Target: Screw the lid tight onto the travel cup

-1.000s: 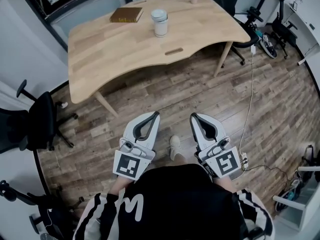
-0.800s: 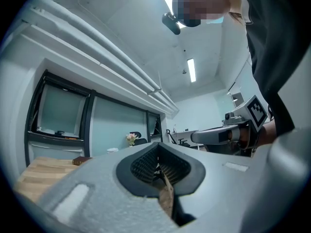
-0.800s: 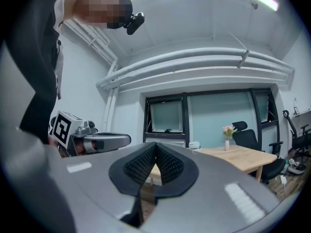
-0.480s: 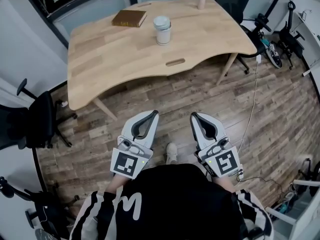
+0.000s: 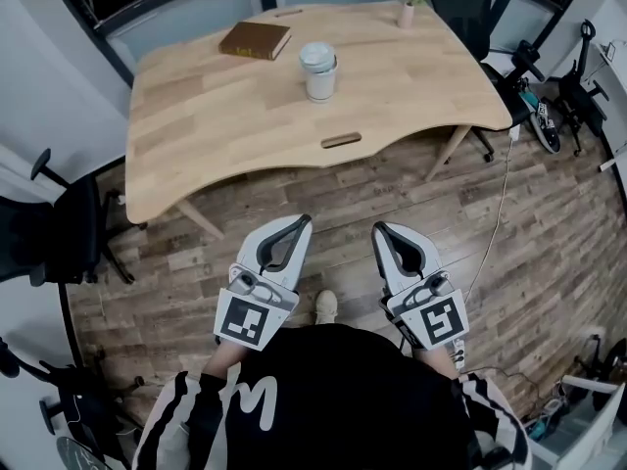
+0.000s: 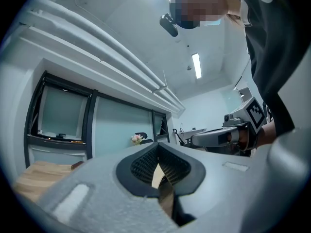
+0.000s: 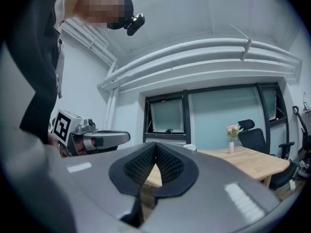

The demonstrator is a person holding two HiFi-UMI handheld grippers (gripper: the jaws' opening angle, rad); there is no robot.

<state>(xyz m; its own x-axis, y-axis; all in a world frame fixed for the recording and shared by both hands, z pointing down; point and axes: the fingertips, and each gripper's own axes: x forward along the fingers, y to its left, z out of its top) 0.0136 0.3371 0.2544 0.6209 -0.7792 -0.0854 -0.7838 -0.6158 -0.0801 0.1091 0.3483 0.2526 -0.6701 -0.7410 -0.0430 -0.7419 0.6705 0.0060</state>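
Observation:
A white travel cup (image 5: 318,70) with its lid on top stands upright near the middle of the wooden table (image 5: 235,135), far ahead of me. My left gripper (image 5: 300,223) and right gripper (image 5: 380,229) are held side by side over the floor, well short of the table, both shut with nothing between the jaws. In the left gripper view the left gripper (image 6: 157,146) points level at a window wall, and the other gripper shows at its right. In the right gripper view the right gripper (image 7: 155,147) points at the table, and the cup's lid (image 7: 190,148) peeks just above its jaws.
A brown book (image 5: 255,40) lies on the table behind the cup, and a small vase of flowers (image 5: 408,6) stands at the far right corner. Black office chairs (image 5: 59,243) stand left and right of the table. A white cable (image 5: 495,213) runs across the wooden floor.
The table and cup have drawn nearer and lower in the head view as I walk forward. Both grippers keep their pose and stay shut.

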